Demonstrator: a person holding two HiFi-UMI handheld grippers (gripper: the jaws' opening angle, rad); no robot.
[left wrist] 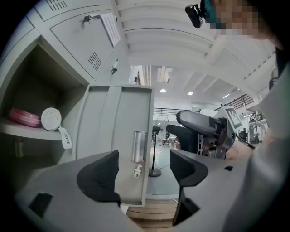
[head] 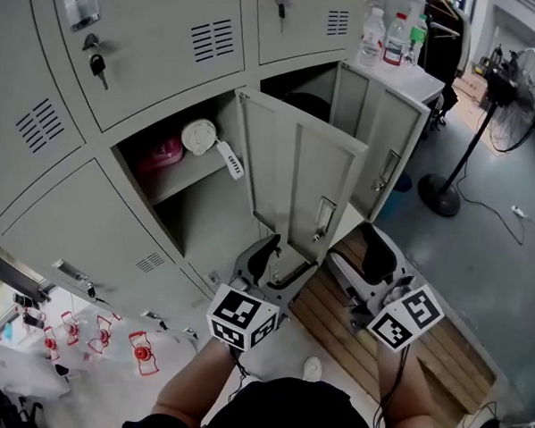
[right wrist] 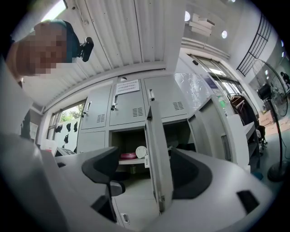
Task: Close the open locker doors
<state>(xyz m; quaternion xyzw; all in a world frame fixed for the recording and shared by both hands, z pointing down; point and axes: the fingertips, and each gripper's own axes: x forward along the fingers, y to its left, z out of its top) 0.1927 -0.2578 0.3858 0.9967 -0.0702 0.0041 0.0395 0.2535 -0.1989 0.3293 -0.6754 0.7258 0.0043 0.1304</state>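
In front of the bank of light grey metal lockers (head: 170,33), the nearer open light grey metal locker door (head: 296,179) stands swung out. The left tool (head: 278,265) is at the door's lower edge, jaws apart, gripping nothing. The right tool (head: 363,263), just right of the door, gapes wide and empty. A second open door (head: 392,144) stands beyond.

Bright overhead light, edges perhaps soft

- Your open locker door (head: 296,179) is smooth sheet metal under matt grey paint.
- Its handle (left wrist: 138,146) is bright, polished metal.
- The pads (left wrist: 97,176) on your left tongs (left wrist: 142,171) look like matt black plastic or rubber.
- The slats (head: 421,351) below you are bare wood.
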